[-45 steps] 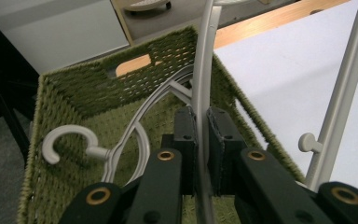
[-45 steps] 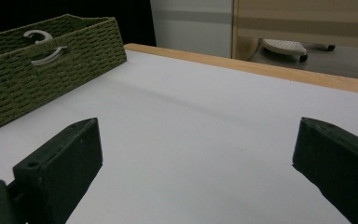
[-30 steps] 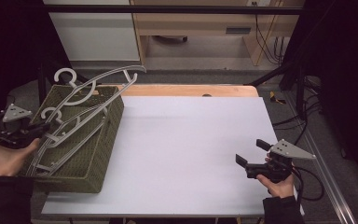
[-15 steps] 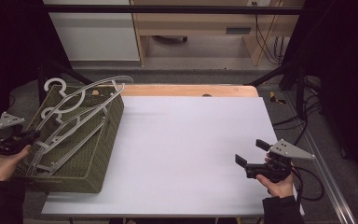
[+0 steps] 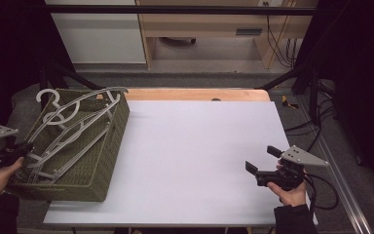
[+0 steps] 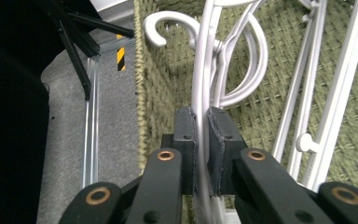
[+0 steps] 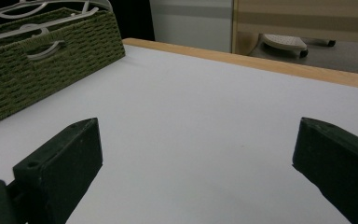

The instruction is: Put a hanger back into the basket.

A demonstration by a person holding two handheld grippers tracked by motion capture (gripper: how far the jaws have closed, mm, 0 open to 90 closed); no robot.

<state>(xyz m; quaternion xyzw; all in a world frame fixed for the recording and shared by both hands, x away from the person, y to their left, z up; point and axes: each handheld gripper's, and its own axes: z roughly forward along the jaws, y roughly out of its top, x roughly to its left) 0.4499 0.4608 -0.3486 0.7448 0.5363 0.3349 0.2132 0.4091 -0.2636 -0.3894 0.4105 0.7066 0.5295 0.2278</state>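
Note:
A green woven basket point(image 5: 108, 146) sits at the table's left edge with several pale grey plastic hangers point(image 5: 73, 122) lying in it, their hooks at the far end. My left gripper point(image 5: 25, 146) is at the basket's near-left rim, shut on the thin rod of one hanger. In the left gripper view the pads point(image 6: 201, 121) pinch that hanger point(image 6: 199, 70) above the basket's weave point(image 6: 270, 84). My right gripper point(image 5: 262, 159) rests near the table's front right, open and holding nothing; its jaws point(image 7: 196, 140) stand wide over the white tabletop point(image 7: 191, 93).
The white table point(image 5: 199, 146) has a wooden strip along its far edge point(image 5: 195, 94). Beyond it are a cabinet and cables on the floor. A black frame post stands left of the basket point(image 6: 74, 51). The basket point(image 7: 51, 60) lies far left in the right gripper view.
My left hand has drawn left and toward the front, lower, pulling the held hanger and the bundle leftward and deeper into the basket. The right gripper has stayed still.

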